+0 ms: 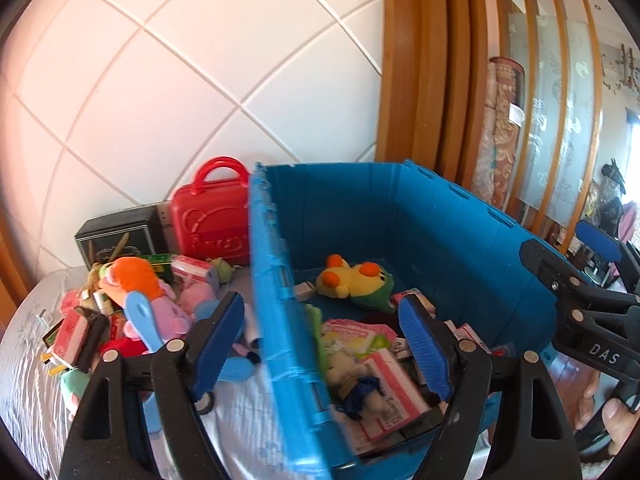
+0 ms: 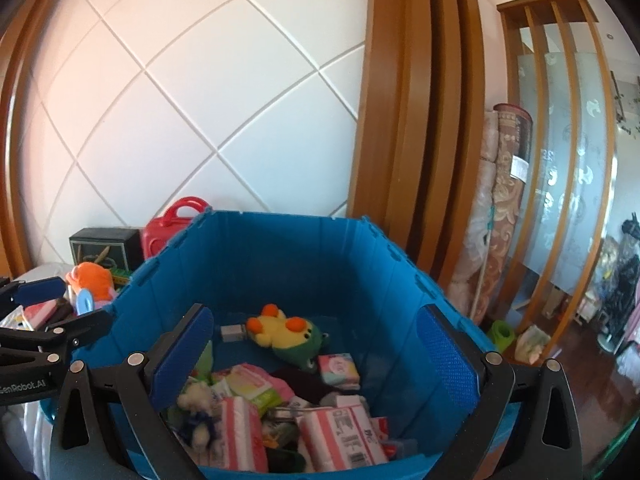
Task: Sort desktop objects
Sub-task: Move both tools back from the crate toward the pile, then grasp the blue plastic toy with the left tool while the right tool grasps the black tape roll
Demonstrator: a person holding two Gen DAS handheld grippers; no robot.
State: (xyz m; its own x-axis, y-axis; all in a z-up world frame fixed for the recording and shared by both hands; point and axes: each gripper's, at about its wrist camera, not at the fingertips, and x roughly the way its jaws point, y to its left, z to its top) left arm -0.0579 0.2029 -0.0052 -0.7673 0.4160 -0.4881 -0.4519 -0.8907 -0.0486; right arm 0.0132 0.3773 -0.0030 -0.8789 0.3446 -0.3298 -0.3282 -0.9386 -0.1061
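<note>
A blue plastic crate (image 1: 448, 216) stands on the table and shows in the right wrist view too (image 2: 304, 248). It holds a yellow-green plush (image 1: 354, 282), pink packets (image 2: 340, 436) and a small white plush (image 1: 352, 372). My left gripper (image 1: 324, 344) is open and empty, its jaws straddling the crate's left wall. My right gripper (image 2: 316, 360) is open and empty above the crate's near side. A heap of toys and packets with an orange-haired plush (image 1: 132, 280) lies left of the crate.
A red toy case (image 1: 212, 216) and a black box (image 1: 120, 236) stand against the tiled wall behind the heap. A white cloth (image 1: 24, 360) covers the table. Wooden door frame and rolled rugs (image 2: 500, 220) stand right of the crate.
</note>
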